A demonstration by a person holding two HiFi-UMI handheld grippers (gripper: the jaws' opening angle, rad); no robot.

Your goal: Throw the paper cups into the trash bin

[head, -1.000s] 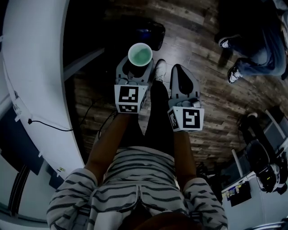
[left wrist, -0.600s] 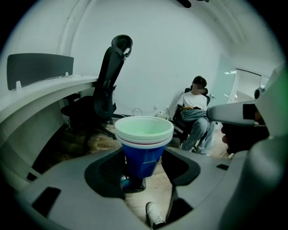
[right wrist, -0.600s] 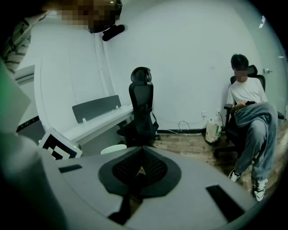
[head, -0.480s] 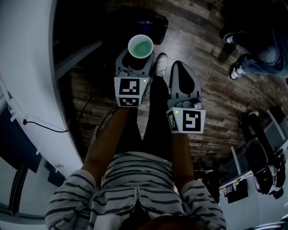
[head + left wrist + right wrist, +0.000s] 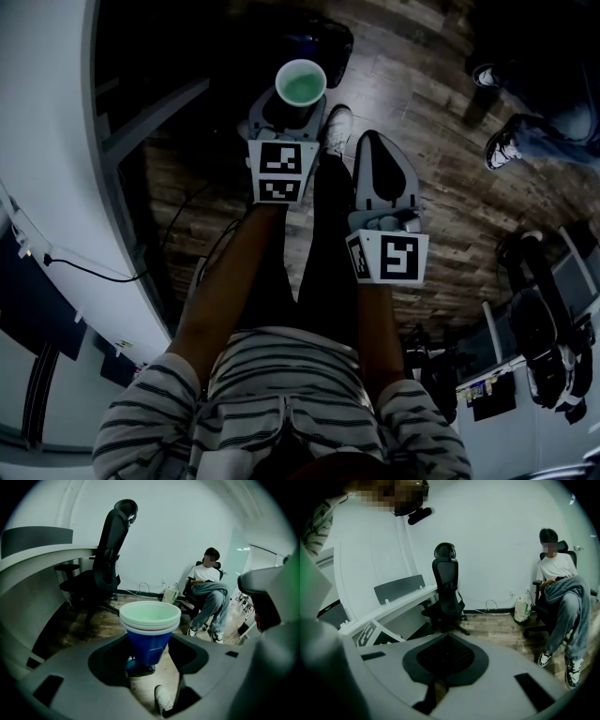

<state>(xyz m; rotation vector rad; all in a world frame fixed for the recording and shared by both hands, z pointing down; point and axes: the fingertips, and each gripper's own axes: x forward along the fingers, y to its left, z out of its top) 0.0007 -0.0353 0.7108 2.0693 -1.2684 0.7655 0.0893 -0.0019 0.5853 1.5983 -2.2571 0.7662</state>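
Base of the paper cups [image 5: 300, 82] hidden between fingers [image 5: 260, 119] of the left gripper [image 5: 289, 109]; dark floor object [image 5: 325, 42] beyond, indistinct.

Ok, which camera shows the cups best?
The left gripper view. There the cups sit close up between its jaws, with the blue side and the stacked rims both showing. The head view looks down on them and gives only the round mouth. The right gripper view doesn't show them.
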